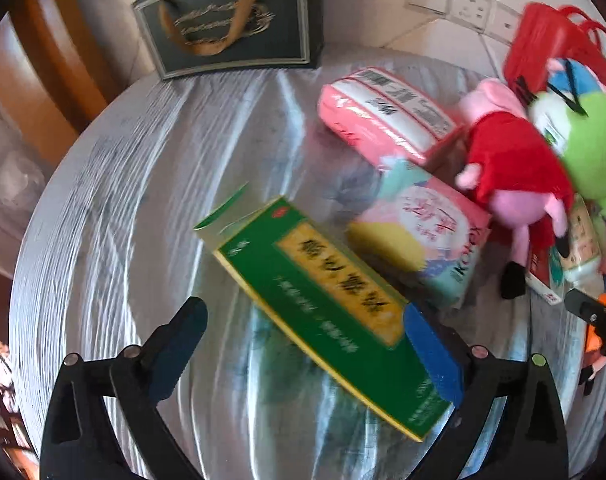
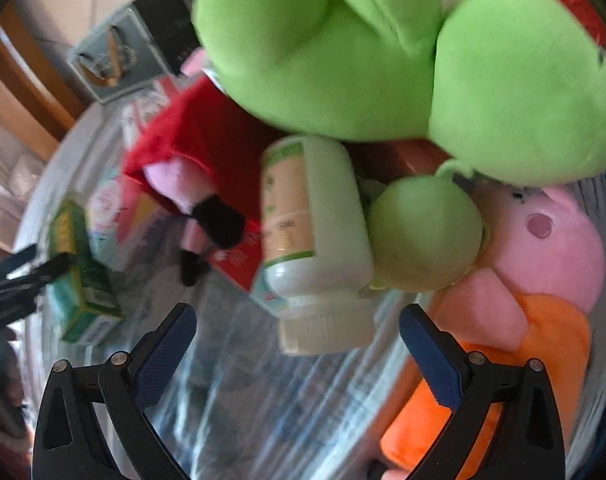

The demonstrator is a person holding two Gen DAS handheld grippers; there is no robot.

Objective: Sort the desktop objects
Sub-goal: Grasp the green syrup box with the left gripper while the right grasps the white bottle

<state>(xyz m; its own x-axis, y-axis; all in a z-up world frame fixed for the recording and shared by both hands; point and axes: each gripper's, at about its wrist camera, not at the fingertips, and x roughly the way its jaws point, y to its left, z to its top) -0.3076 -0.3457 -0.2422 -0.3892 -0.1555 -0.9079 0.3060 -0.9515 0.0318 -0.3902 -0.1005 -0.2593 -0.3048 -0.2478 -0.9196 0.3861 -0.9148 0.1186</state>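
A green and yellow carton (image 1: 327, 308) lies on the round table, slanting between the jaws of my left gripper (image 1: 311, 344). The jaws stand wide open; the right pad (image 1: 431, 352) touches the box's near end. The box also shows in the right wrist view (image 2: 83, 276). My right gripper (image 2: 299, 340) is open, and a white bottle (image 2: 311, 240) lies just ahead between its fingers. Over the bottle hangs a green plush (image 2: 383, 60). A pink pig plush in a red dress (image 1: 511, 168) lies beside two tissue packs (image 1: 387, 116) (image 1: 423, 232).
A dark gift bag (image 1: 231, 20) stands at the table's far edge and a red bag (image 1: 551, 44) at the far right. A pink and orange plush (image 2: 535, 280) lies right of my right gripper. The table (image 1: 123, 200) is covered in shiny plastic.
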